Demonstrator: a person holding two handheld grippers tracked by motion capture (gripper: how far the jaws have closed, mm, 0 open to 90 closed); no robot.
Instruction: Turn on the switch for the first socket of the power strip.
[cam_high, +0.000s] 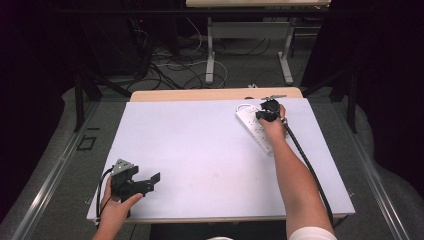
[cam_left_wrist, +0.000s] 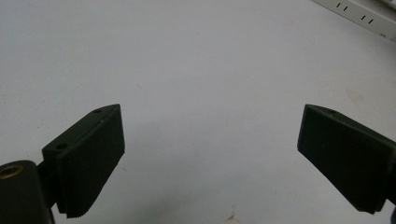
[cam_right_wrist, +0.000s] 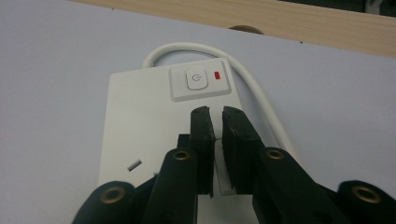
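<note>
The right hand-held gripper (cam_right_wrist: 215, 112), jaws nearly together and holding nothing, hovers over a white power strip (cam_right_wrist: 140, 126) on the tabletop (cam_high: 190, 150). Its power button (cam_right_wrist: 196, 79) sits just ahead; press gently, straight down. The left hand-held gripper (cam_left_wrist: 210, 135) rests wide open, empty.

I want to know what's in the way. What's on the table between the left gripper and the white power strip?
Nothing. In the high view, bare white table top stretches from the left gripper to the power strip.
</note>
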